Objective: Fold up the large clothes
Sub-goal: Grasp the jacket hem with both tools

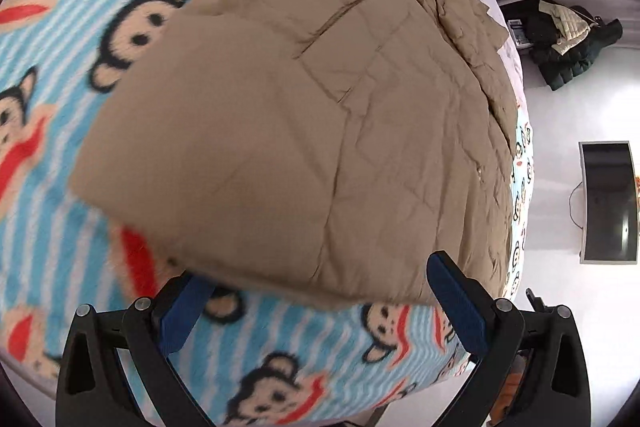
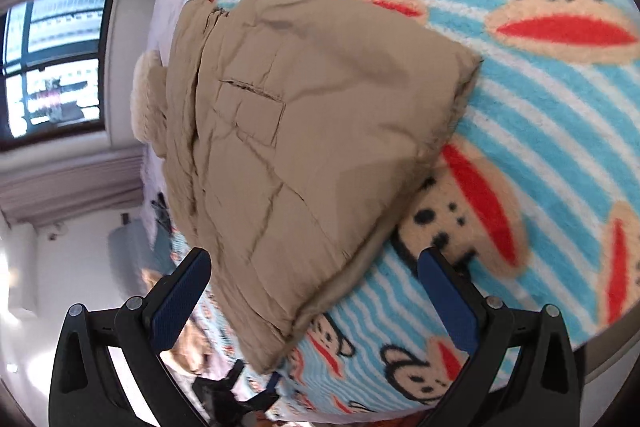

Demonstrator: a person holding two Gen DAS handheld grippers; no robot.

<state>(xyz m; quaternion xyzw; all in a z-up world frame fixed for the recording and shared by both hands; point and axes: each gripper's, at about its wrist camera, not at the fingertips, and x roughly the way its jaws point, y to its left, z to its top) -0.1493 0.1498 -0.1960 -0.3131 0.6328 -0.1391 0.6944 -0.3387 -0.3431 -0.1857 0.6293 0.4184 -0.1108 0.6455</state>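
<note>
Plainly, both grippers are empty. The left gripper [image 1: 320,303] has its blue-padded fingers [image 1: 456,303] spread wide, hovering just off the near hem of the tan padded jacket [image 1: 300,115]; nothing lies between the pads. The right gripper [image 2: 316,295] is spread the same way, its fingers [image 2: 448,303] straddling a near corner of the jacket [image 2: 304,131] from above without touching it, as far as the view shows.

The jacket lies on a monkey-print fleece blanket [image 1: 80,39] that covers a bed, already doubled into a thick, roughly rectangular bundle, with a slit pocket [image 1: 336,19] facing up and a fleecy hood or collar [image 2: 150,99] at its far end.

Judging from this, the next fold or a final tidy is in hand. To do it well, each gripper should come down on a separate near corner, bite through all the padded layers rather than the top shell alone, then lift and carry both corners evenly toward the far end so the bundle does not skew. Puffy filling springs back, so pressing the fold flat before letting go would help.
</note>
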